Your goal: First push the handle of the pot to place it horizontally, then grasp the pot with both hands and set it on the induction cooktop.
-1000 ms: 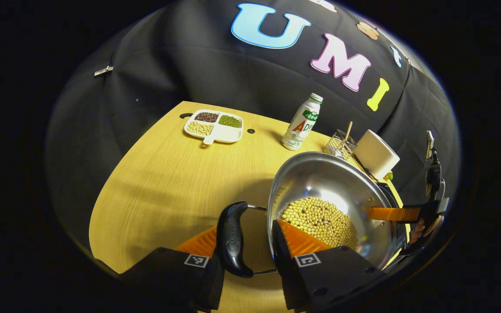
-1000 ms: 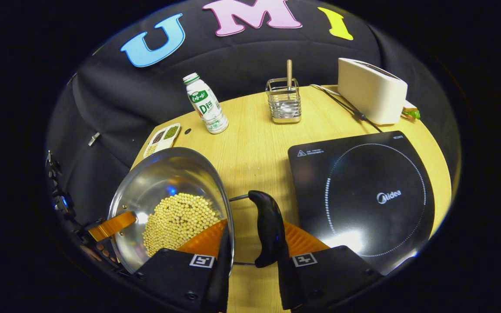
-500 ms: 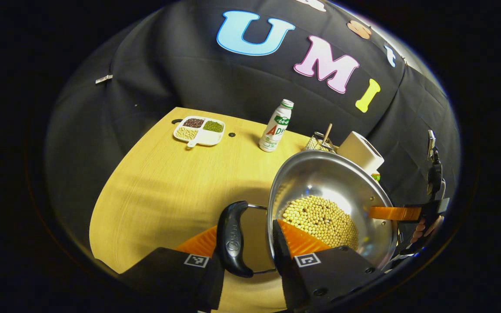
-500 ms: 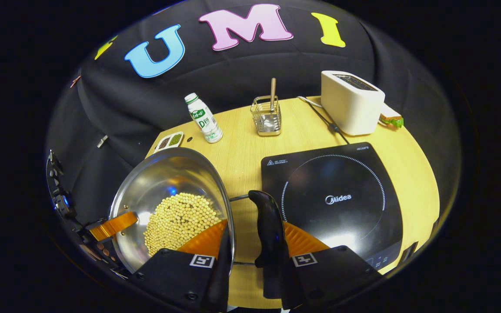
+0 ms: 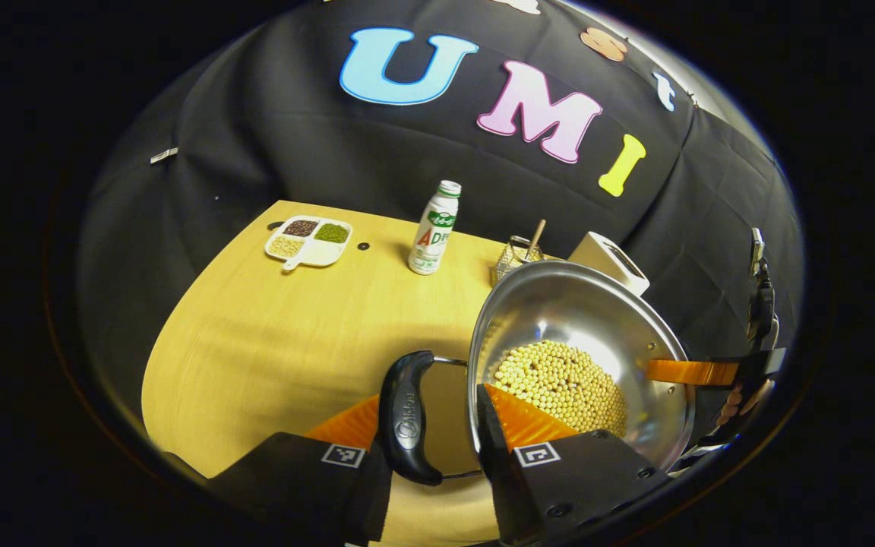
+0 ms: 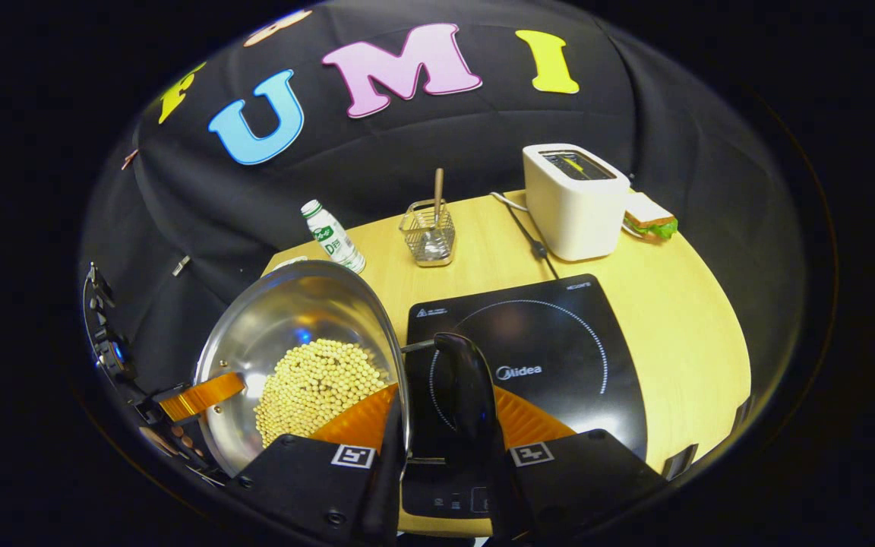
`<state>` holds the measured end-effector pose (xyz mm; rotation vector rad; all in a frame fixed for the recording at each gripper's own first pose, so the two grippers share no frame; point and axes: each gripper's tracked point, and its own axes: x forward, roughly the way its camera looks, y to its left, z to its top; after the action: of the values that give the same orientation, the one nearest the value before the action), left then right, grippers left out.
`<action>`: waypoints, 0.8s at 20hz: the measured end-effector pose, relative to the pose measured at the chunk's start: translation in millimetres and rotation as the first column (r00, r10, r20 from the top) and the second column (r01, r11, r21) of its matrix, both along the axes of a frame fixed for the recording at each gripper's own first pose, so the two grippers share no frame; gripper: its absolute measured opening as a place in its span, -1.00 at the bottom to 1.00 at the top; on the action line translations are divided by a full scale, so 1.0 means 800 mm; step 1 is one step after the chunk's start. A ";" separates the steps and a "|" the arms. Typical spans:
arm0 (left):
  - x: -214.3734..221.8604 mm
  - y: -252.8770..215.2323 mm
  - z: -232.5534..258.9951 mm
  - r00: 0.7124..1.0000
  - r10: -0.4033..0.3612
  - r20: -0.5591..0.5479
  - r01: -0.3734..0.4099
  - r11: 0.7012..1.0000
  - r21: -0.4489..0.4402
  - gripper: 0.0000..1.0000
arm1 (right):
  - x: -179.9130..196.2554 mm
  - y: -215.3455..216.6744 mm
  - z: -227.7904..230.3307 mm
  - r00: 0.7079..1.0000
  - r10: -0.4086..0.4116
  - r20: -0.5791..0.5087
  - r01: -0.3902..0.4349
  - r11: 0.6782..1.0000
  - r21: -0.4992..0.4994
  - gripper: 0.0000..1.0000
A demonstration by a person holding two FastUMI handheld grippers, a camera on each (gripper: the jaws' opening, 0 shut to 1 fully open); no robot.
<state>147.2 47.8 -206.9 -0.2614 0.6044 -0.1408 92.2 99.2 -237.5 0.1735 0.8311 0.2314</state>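
- While both claws grip it, the shiny round steel pot point(image 6: 293, 327) of yellow beans point(image 6: 316, 384) hangs above the pale wooden counter point(image 5: 270, 334), beside the black square induction cooktop point(image 6: 551, 357) and overlapping its near left edge in the right gripper view.
- The left claw point(image 5: 430, 414) is clenched on the pot's black side handle point(image 5: 405, 418).
- The right claw point(image 6: 437, 418) clasps the opposite black handle point(image 6: 468, 395).
- 1 white toaster point(image 6: 570, 199) stands behind the cooktop.

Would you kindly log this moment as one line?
phase: carry | pot: airborne, soybeans inside | left gripper: across left rim | right gripper: across right rim | induction cooktop: bare
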 end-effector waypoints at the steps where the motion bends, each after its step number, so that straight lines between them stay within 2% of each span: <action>1: 0.003 -0.011 0.002 1.000 -0.005 0.003 0.005 1.000 0.000 0.13 | 0.002 -0.012 0.003 1.000 -0.007 0.005 0.007 1.000 0.001 -0.01; 3: 0.011 -0.033 0.003 1.000 -0.020 0.007 0.020 1.000 0.002 0.13 | 0.008 -0.033 0.004 1.000 -0.021 0.008 0.021 1.000 0.004 -0.01; 4: 0.014 -0.043 0.004 1.000 -0.027 0.009 0.027 1.000 0.003 0.13 | 0.008 -0.044 0.005 1.000 -0.028 0.006 0.028 1.000 0.006 -0.10; 5: 0.017 -0.052 0.003 0.999 -0.033 0.007 0.033 0.999 0.004 0.13 | 0.011 -0.054 0.005 0.999 -0.034 0.004 0.034 0.999 0.008 -0.01; 6: 0.021 -0.062 0.001 0.999 -0.039 0.006 0.039 0.999 0.005 0.14 | 0.013 -0.063 0.004 0.999 -0.039 0.003 0.039 0.999 0.009 -0.10; 7: 0.025 -0.070 0.000 0.999 -0.044 0.004 0.044 0.999 0.006 0.13 | 0.016 -0.072 0.004 0.999 -0.043 0.001 0.043 0.999 0.011 -0.10; 8: 0.028 -0.079 -0.001 0.999 -0.047 0.001 0.047 0.999 0.004 0.13 | 0.019 -0.081 0.004 0.999 -0.047 0.001 0.047 0.999 0.012 -0.01; 11: 0.037 -0.105 -0.005 0.999 -0.053 -0.007 0.053 0.999 0.004 0.13 | 0.027 -0.108 0.002 0.998 -0.055 -0.005 0.055 0.998 0.011 -0.01; 12: 0.040 -0.113 -0.007 0.998 -0.054 -0.008 0.054 0.999 0.004 0.13 | 0.031 -0.116 -0.001 0.998 -0.057 -0.009 0.057 0.998 0.011 -0.10; 13: 0.042 -0.121 -0.010 0.998 -0.055 -0.013 0.055 0.998 0.002 0.13 | 0.034 -0.123 -0.002 0.998 -0.057 -0.011 0.057 0.998 0.010 -0.01; 16: 0.049 -0.143 -0.015 0.998 -0.058 -0.018 0.058 0.998 0.006 0.13 | 0.041 -0.147 -0.009 0.998 -0.059 -0.020 0.060 0.998 0.006 -0.01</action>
<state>186.8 -66.6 -219.1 -0.2391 0.6307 -0.1927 125.0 -18.2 -244.5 0.2067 0.8437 0.1767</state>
